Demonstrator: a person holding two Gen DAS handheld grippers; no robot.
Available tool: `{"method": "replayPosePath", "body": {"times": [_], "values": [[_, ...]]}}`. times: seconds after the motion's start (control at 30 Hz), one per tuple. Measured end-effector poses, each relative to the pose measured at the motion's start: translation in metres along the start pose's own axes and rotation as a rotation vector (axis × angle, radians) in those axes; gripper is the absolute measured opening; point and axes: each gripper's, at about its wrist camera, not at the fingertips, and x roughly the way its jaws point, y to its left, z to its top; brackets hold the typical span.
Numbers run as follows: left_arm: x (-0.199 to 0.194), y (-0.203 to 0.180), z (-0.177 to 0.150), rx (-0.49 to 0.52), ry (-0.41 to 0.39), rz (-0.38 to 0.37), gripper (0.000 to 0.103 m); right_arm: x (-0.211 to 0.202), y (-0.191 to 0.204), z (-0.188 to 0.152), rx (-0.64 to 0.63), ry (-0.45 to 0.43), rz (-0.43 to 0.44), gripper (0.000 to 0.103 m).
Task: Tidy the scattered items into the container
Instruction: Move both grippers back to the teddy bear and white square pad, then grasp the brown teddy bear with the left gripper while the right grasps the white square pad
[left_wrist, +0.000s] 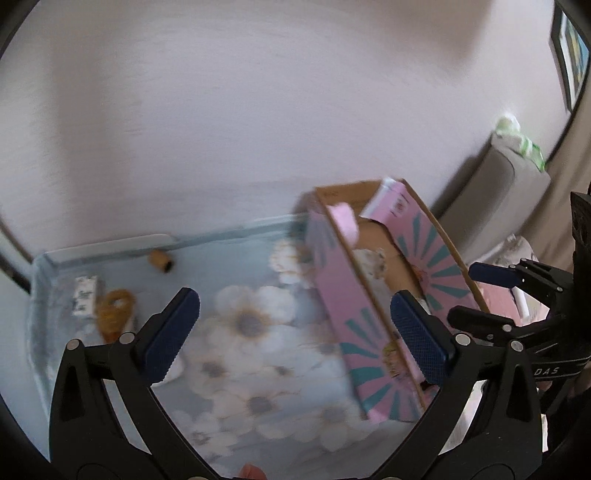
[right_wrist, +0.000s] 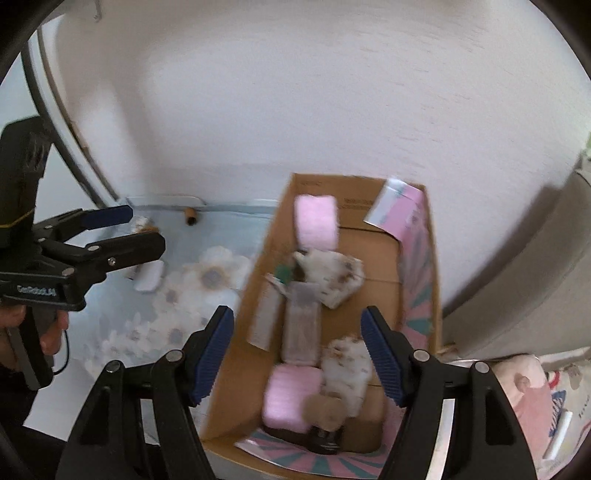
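- We are seeing the box (right_wrist: 421, 295) already holding most items.
- We are leaving a brown cylinder (left_wrist: 161, 260), packet (left_wrist: 85, 295) and orange piece (left_wrist: 115, 309) outside.
- We are carrying nothing: left gripper (left_wrist: 295, 332) spread fully, right gripper (right_wrist: 297, 354) partly apart.

On my pale blue flowered tabletop (left_wrist: 236, 325) the pink cardboard box (left_wrist: 351, 295) sits right; small scattered items (left_wrist: 114, 310) lie far left.

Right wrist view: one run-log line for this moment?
box: items inside | right gripper: open, empty, over box | left gripper: open, empty | brown tube: still out
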Motion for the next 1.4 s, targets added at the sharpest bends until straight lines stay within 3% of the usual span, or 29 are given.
{"method": "replayPosePath", "body": {"times": [0.17,0.37,0.47,0.63,0.77,0.8,0.83,1.07,1.33,1.4], "values": [[-0.025,0.050,-0.005,-0.068,-0.034,0.045,0.103,-0.002,0.033,0.017,-0.040,-0.043,0.049,0.067],[-0.053,0.127,-0.015,-0.146,-0.053,0.110,0.103,0.017,0.087,0.033,-0.109,-0.036,0.089,0.067],[-0.057,0.158,-0.019,-0.170,-0.042,0.137,0.103,0.033,0.116,0.035,-0.162,-0.024,0.091,0.067],[-0.037,0.195,-0.027,-0.165,0.008,0.125,0.103,0.076,0.163,0.030,-0.163,0.030,0.178,0.067],[-0.004,0.204,-0.035,-0.111,0.055,0.099,0.103,0.118,0.189,0.012,-0.173,0.063,0.155,0.069],[0.006,0.205,-0.036,-0.094,0.065,0.093,0.103,0.126,0.195,0.007,-0.177,0.060,0.141,0.082],[0.018,0.206,-0.036,-0.071,0.077,0.081,0.103,0.131,0.197,0.004,-0.179,0.059,0.130,0.086],[0.074,0.206,-0.036,0.030,0.126,0.049,0.102,0.177,0.218,-0.014,-0.152,0.025,0.035,0.087],[0.105,0.213,-0.041,0.078,0.164,0.014,0.085,0.211,0.235,-0.022,-0.131,0.005,0.004,0.087],[0.110,0.214,-0.043,0.084,0.173,-0.001,0.073,0.214,0.237,-0.021,-0.136,-0.004,0.004,0.087]]}}
